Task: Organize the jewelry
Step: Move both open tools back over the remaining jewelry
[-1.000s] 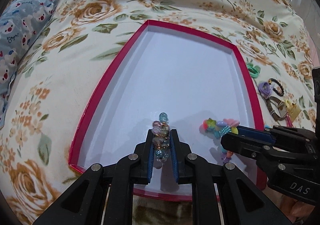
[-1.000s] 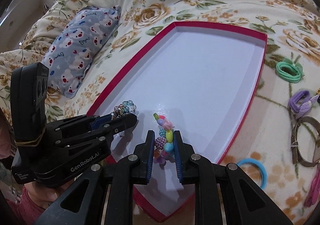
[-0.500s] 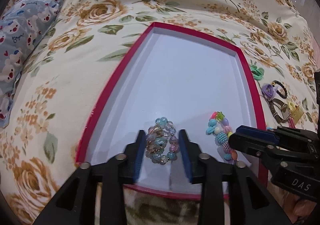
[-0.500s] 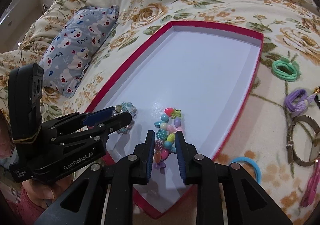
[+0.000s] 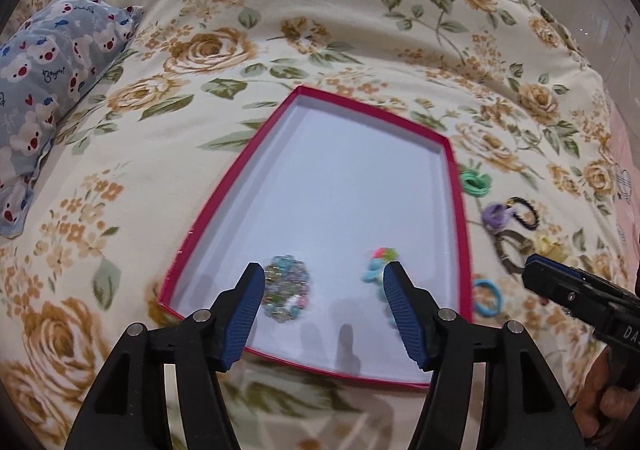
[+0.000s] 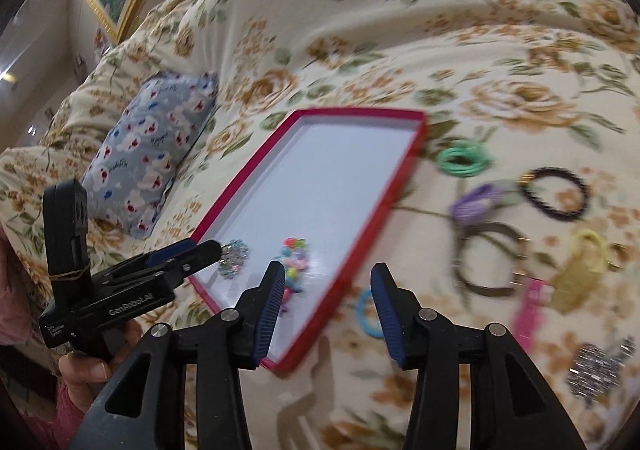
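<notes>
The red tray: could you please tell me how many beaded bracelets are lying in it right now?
2. A pale blue glassy bracelet lies near the red tray's front left corner; a multicoloured bead bracelet lies to its right, partly hidden.

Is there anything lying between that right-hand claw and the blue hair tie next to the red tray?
Nothing visible blocks it. The blue hair tie lies on the bare bedspread just outside the red tray, right ahead of the right gripper, whose jaws are opening and empty.
</notes>
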